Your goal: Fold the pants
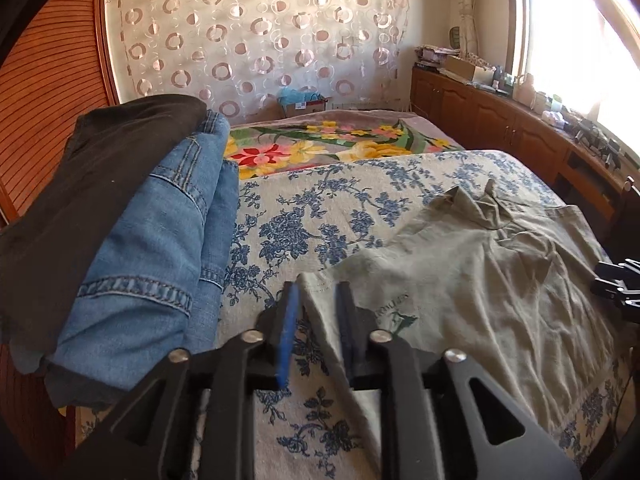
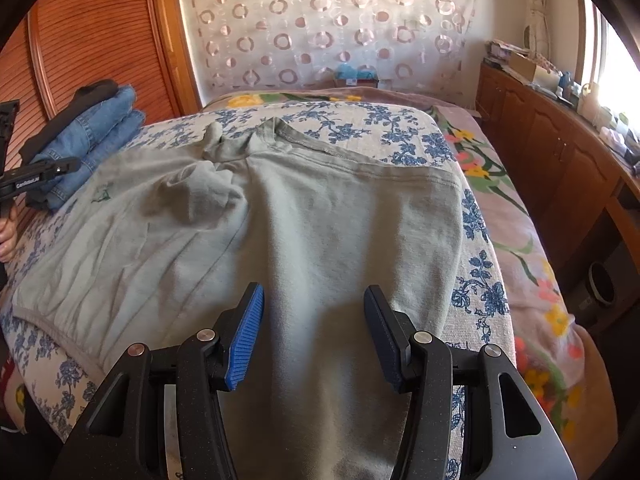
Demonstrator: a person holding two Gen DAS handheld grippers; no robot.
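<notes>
The pale grey-green cotton pants (image 2: 304, 216) lay spread and rumpled on the bed, over a cream bedspread printed with blue flowers (image 2: 400, 128). In the right wrist view their stitched hem ran across the far side, and a bunched fold sat left of the middle. In the left wrist view one corner of the fabric, with a small dark green print near it, reached toward the camera.

The left hand-held gripper (image 1: 318, 300) pointed down at that corner. Its jaws stood a narrow way apart, and the edge of the cloth lay between them; the blue ribbed pad (image 1: 289, 332) on the left finger did not appear to press on it. No earlier picture was given, so nothing more can be said of that.

The right hand-held gripper (image 2: 314, 300) hung above the near part of the pants with its jaws spread wide, nothing pinched between the blue pad and the dark one.

At the left side of the bed sat a stack of folded clothes: blue denim jeans (image 1: 160, 240) with a black garment (image 1: 80, 184) on top. Beyond the bedspread lay a pink blanket with bright yellow and red flowers (image 1: 320, 144). A brown wooden cabinet (image 1: 500, 124) ran along the window wall, its top crowded with small items.
</notes>
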